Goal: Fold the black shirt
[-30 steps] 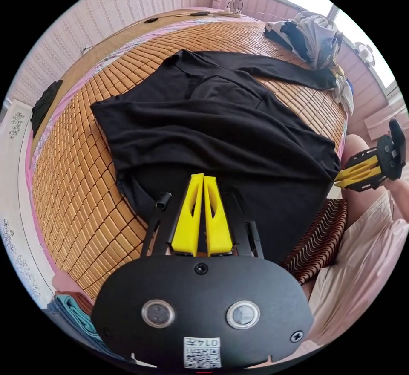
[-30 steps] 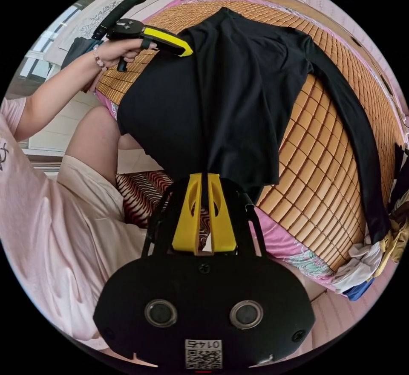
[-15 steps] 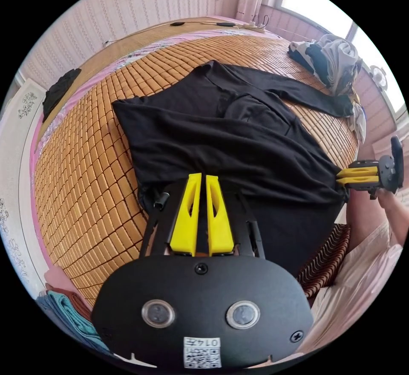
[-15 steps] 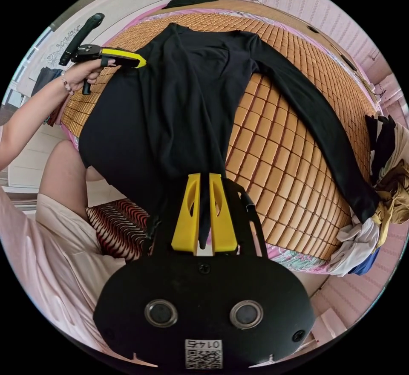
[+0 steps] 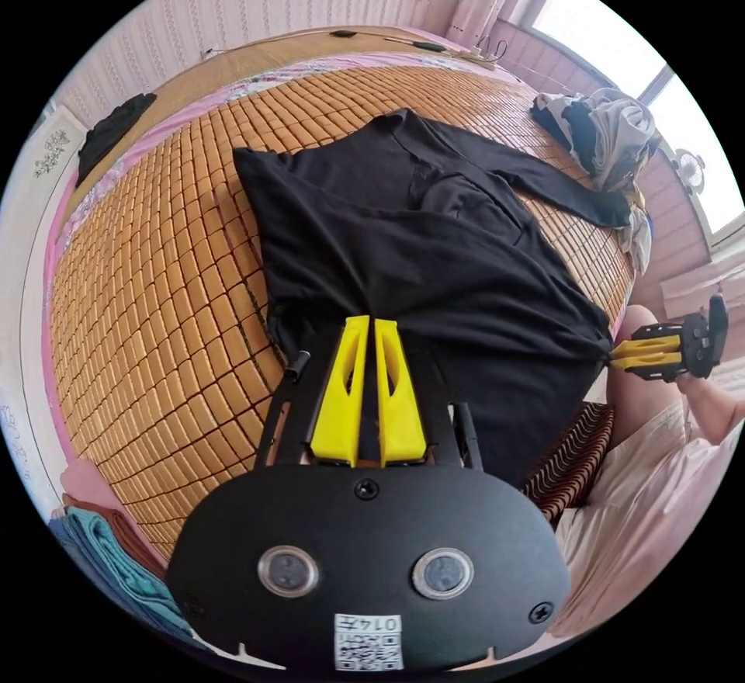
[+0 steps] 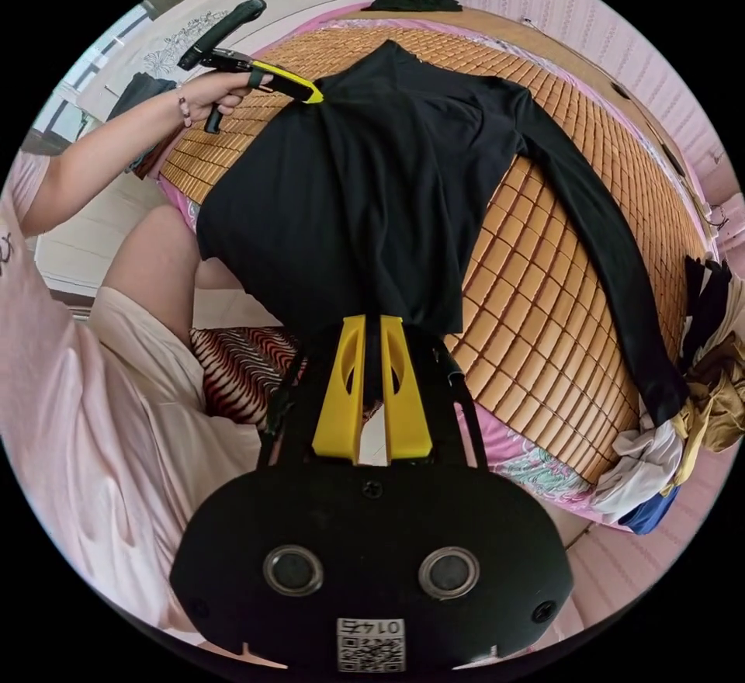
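Only unreadable stickers (image 5: 368, 640) beneath tongs (image 5: 369, 322)

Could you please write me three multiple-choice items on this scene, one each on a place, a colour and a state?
1. Where does the black shirt lie?
A. on a woven bed mat
B. on a wooden chair
C. inside a drawer

2. What colour are both grippers' jaws?
A. red
B. yellow
C. white

3. How is the right gripper?
A. open above the mat
B. lying unused
C. shut on the shirt's hem

Answers: 1 A, the tiled mat shows around the shirt; 2 B, yellow on the right gripper and the left gripper; 3 C, black cloth sits between its closed jaws.
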The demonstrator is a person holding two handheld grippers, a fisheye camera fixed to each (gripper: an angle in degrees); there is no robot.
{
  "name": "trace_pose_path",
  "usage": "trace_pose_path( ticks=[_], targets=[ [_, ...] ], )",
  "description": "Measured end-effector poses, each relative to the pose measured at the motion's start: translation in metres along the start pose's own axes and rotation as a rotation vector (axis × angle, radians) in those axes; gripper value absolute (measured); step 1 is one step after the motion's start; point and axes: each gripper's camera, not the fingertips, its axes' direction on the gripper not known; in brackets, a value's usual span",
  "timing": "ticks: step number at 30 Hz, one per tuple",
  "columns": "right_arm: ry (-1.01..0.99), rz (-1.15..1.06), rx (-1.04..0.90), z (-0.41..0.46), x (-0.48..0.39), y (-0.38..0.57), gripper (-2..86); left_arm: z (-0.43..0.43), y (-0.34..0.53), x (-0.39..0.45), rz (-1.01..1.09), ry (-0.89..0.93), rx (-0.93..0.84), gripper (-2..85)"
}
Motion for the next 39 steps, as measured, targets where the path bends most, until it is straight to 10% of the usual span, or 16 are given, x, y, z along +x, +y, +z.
trace_pose_path(
  ticks=[13, 33, 39],
  targets=[
    [-0.126, -0.113, -0.129, 0.06, -0.001, 0.02, 5.7, 0.022, 0.005, 0.172, 0.294, 0.379, 0.056, -0.9],
    [0.074, 0.18, 0.082, 0.145, 0.045, 0.081, 1.7, 0.093, -0.047, 0.224, 0.324, 0.279, -0.158, -1.0],
    [0.276, 0.512, 0.43, 0.123, 0.106, 0.168, 5.3, 0.072, -0.085, 0.228, 0.38, 0.319, -0.083, -1.0]
  ],
)
